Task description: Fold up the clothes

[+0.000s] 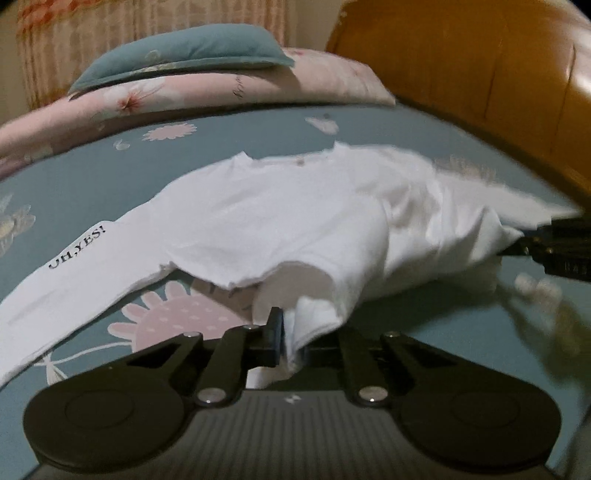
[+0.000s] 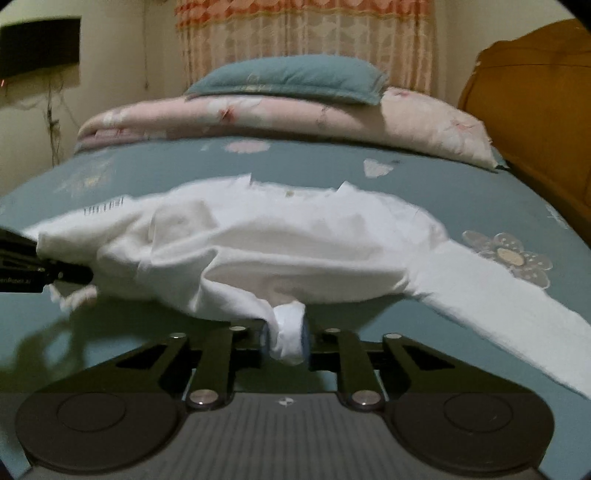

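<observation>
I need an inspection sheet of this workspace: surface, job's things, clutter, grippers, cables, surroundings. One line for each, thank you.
Surface: bed with teal flowered sheet.
Job's things: white long-sleeved shirt, near hem lifted, sleeves lying out to both sides.
Clutter: folded pink quilt with teal pillow on top, at the far edge.
Grippers: left hand-held gripper and right hand-held gripper both shut on the hem.
Cables: thin wires hanging on the wall.
Surroundings: wooden headboard, patterned curtain.
</observation>
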Demonstrator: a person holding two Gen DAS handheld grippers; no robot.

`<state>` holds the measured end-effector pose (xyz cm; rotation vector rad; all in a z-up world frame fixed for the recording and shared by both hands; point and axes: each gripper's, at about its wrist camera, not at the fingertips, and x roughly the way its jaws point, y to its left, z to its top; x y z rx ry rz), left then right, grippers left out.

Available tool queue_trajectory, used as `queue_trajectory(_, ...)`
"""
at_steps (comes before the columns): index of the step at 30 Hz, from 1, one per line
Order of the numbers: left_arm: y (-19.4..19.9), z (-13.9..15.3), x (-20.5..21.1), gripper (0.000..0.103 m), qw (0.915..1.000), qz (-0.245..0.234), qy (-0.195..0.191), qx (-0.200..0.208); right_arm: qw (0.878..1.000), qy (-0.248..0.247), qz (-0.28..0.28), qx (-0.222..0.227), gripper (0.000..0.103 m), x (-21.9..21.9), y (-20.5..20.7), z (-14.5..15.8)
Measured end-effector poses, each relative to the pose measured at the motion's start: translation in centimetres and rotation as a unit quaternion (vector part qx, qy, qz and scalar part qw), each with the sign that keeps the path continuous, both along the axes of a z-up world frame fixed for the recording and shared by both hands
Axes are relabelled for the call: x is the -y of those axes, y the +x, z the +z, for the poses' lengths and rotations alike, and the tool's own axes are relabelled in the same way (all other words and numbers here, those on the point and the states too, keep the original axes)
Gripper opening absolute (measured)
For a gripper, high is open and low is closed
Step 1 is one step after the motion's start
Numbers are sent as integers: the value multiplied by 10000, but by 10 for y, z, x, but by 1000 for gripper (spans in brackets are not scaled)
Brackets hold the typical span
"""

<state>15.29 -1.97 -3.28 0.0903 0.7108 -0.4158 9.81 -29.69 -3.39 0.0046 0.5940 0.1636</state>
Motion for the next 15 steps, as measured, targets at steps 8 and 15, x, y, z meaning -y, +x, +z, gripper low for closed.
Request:
queue_trajectory(8,2,43,-47,7,9970,285,-706,138,9969,708,-143,316,17,30,-20,47)
queue_trajectory(15,39,39,-68,7,9930,599,-1015,-90,9937,1021,-354,287,17,56,-4,57)
